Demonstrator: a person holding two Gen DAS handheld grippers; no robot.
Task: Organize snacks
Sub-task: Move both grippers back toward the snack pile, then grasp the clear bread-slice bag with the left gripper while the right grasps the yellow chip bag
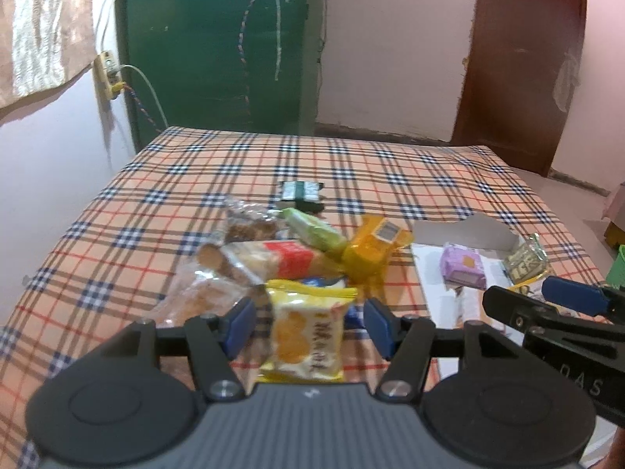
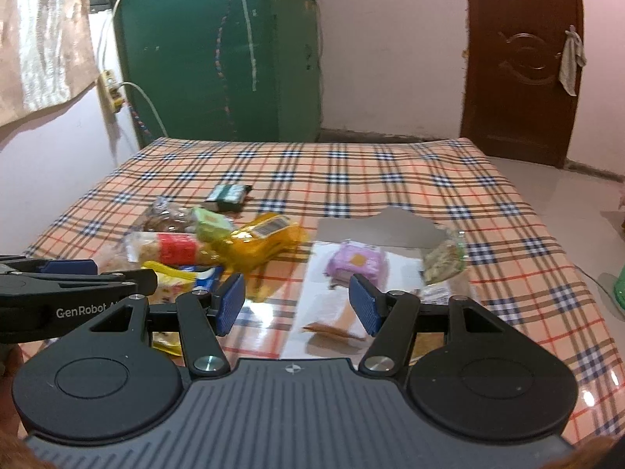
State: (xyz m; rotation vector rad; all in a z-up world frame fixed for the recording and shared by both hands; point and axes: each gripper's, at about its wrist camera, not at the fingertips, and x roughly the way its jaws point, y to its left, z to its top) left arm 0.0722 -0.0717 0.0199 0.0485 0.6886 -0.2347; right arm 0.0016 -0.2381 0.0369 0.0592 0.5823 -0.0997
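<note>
A pile of snack packets lies on the plaid table (image 1: 117, 203): a yellow-and-white cracker packet (image 1: 306, 332), a red-banded packet (image 1: 273, 260), a green packet (image 1: 314, 228), an orange-yellow bag (image 1: 371, 252). My left gripper (image 1: 308, 322) is open with the cracker packet between its jaws, not touching the pads. A white cardboard tray (image 2: 375, 230) holds a purple packet (image 2: 357, 264) and a clear bag of green snacks (image 2: 443, 260). My right gripper (image 2: 297, 303) is open and empty, low over the tray's near end.
A small dark green-and-white packet (image 1: 300, 191) lies apart behind the pile. A brown flat piece (image 2: 332, 332) lies on the tray's near part. A green cabinet (image 1: 218, 47) and brown door (image 2: 519, 62) stand beyond the table's far edge.
</note>
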